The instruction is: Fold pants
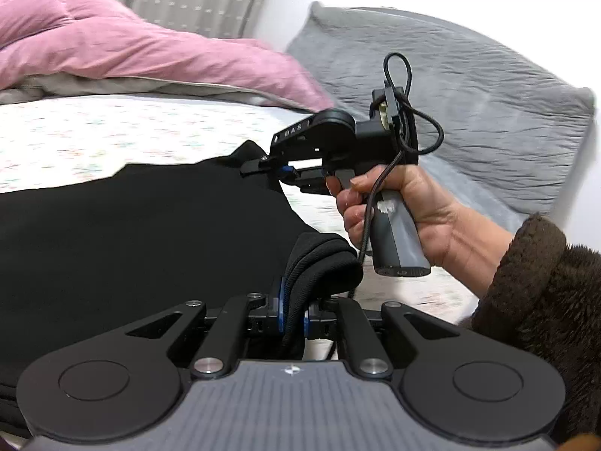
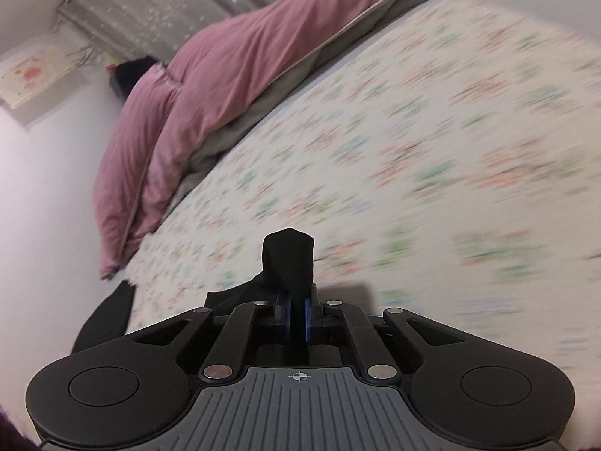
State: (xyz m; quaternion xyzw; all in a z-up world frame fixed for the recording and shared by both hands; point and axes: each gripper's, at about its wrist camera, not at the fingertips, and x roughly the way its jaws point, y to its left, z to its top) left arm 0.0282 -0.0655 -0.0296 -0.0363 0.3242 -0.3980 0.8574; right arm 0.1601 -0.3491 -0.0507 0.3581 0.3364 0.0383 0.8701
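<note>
I had both grippers clamped on the black pants point(image 1: 142, 225), which lay spread across the flowered bedsheet point(image 1: 94, 135) with one end lifted off it. The left gripper point(image 1: 293, 312) had its jaws pressed onto a thick, rolled bunch of the fabric, several layers deep, so the blue pads stood somewhat apart with the cloth filling the space between them. I judged that bulk to be a waistband or hem edge, though I could not tell which.

The right gripper point(image 1: 280, 171), held in the person's hand point(image 1: 398, 210) beyond a brown fleece sleeve point(image 1: 544, 300), pinched a thinner corner of the same edge. In its own camera the jaws sat nearly together on a narrow black tab of cloth point(image 2: 291, 259) that stood up past the pads, with the rest of the pants trailing down and to the left below it.

Holding two points along one edge made sense to me: it kept that edge taut and level between the tools, so the cloth could be carried over itself as a flat sheet, not a heap. The blur across the sheet in the right view suggested the edge was in transit, so I read this as the middle of a fold.

A pink quilt point(image 1: 131, 49) and a grey pillow point(image 1: 432, 75) lay farther up the bed, well clear of the pants.
</note>
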